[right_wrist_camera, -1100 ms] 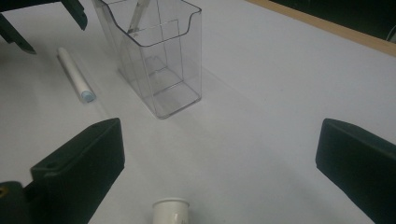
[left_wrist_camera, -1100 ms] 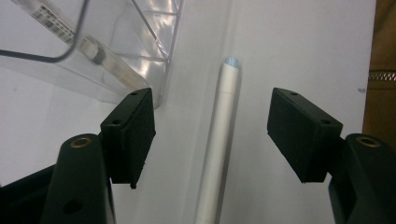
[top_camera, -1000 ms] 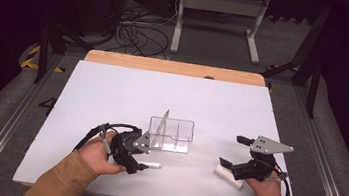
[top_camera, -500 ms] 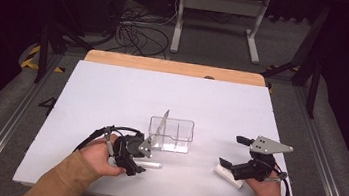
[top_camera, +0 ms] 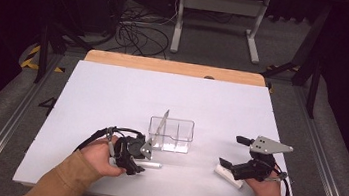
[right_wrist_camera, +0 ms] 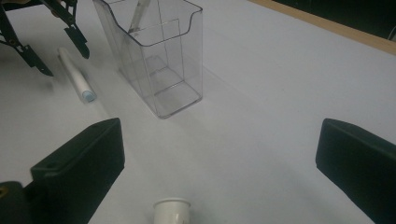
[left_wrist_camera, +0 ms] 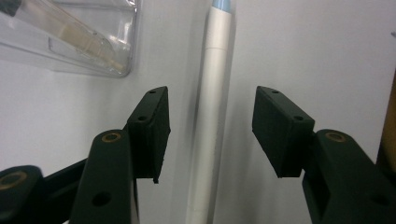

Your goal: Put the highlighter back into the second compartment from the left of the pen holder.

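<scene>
A white pen (top_camera: 153, 165) with a blue tip lies on the white table (top_camera: 112, 95), just in front of a clear plastic box (top_camera: 178, 136). In the left gripper view this pen (left_wrist_camera: 205, 116) runs lengthwise between the black pads (left_wrist_camera: 149, 130), with a gap on both sides. My left gripper (left_wrist_camera: 210, 130) is open and its jaws have just been closing around the pen. Another pen (top_camera: 161, 125) leans inside the box. My right gripper (top_camera: 233, 152) stands wide open at the near right, over a white cylinder (right_wrist_camera: 172, 210).
The right gripper view shows the clear box (right_wrist_camera: 159, 56), the white pen (right_wrist_camera: 74, 77) and the left gripper (right_wrist_camera: 46, 42) beyond it. A wooden strip (top_camera: 176, 67) edges the table's far side. Cables and a metal stand lie on the floor behind.
My left gripper has settled slightly lower over the pen lying on the table. The right gripper and the clear box have stayed where they were.
</scene>
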`<state>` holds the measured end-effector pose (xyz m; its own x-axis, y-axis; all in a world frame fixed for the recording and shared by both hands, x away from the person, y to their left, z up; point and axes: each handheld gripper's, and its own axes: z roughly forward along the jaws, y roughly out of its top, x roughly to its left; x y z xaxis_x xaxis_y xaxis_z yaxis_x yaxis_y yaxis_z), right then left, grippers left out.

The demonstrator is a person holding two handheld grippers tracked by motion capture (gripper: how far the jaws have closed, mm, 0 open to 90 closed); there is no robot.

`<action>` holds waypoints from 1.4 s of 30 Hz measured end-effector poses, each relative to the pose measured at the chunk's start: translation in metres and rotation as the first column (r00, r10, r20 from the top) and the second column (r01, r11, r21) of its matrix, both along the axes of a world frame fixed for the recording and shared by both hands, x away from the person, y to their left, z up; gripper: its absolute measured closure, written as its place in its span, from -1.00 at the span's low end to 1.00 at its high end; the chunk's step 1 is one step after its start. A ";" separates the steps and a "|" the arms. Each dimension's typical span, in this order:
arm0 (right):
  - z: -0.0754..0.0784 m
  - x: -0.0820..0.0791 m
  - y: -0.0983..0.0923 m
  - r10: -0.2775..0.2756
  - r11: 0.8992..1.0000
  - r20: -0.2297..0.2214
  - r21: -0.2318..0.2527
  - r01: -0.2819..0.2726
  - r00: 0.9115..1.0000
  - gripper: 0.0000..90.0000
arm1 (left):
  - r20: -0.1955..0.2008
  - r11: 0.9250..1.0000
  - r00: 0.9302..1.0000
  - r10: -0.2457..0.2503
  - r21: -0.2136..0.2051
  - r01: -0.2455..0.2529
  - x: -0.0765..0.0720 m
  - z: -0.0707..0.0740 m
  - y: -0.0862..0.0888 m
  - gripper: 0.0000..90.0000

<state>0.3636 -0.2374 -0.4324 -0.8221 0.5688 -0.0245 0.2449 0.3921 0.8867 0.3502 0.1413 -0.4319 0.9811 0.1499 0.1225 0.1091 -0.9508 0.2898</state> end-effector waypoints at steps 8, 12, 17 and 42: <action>0.000 0.000 0.001 0.002 1.000 0.000 -0.004 -0.002 1.000 -0.96 | 0.007 1.000 1.000 -0.020 0.010 0.020 0.000 -0.001 -0.002 0.28; 0.000 0.000 0.001 0.001 1.000 -0.001 -0.004 -0.001 1.000 -0.96 | 0.006 0.999 1.000 -0.030 0.020 0.030 0.001 -0.002 -0.003 0.41; -0.001 0.000 0.001 0.002 1.000 -0.003 -0.006 -0.002 1.000 -0.96 | 0.001 0.998 0.999 -0.046 0.042 0.045 0.002 -0.006 -0.006 0.51; -0.001 0.000 0.001 0.003 1.000 -0.005 -0.012 -0.003 1.000 -0.96 | 0.040 0.993 0.994 -0.105 0.055 0.103 -0.001 -0.005 -0.010 0.74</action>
<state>0.3641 -0.2362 -0.4339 -0.8240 0.5659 -0.0267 0.2483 0.4031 0.8808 0.3489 0.1313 -0.4373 0.9847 0.0397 0.1698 -0.0025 -0.9704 0.2413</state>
